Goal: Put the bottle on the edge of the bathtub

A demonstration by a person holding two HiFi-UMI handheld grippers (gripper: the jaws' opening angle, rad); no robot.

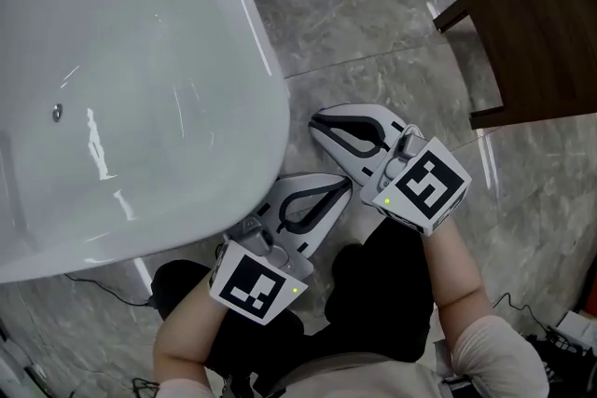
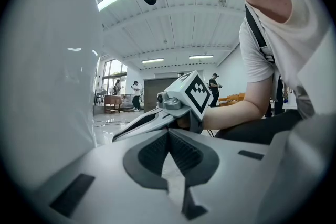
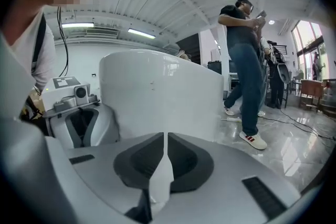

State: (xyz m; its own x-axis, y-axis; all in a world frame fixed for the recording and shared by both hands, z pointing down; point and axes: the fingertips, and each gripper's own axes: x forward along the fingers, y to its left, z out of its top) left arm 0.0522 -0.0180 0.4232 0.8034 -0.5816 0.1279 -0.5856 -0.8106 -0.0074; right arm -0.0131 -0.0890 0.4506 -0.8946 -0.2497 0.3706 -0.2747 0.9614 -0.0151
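Bottle is not appearing in any view. Left gripper (image 1: 341, 188) and right gripper (image 1: 320, 120) are hovering beside the bathtub (image 1: 266, 98), both closed tight on nothing, probably because no pickup target is within reach.

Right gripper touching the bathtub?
Apart. The head view shows a strip of floor between the right gripper and the bathtub; its jaws are shut and empty.

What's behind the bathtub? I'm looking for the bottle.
A person in jeans stands beyond the bathtub, to its right; no bottle shows. The bathtub covers whatever lies directly behind it.
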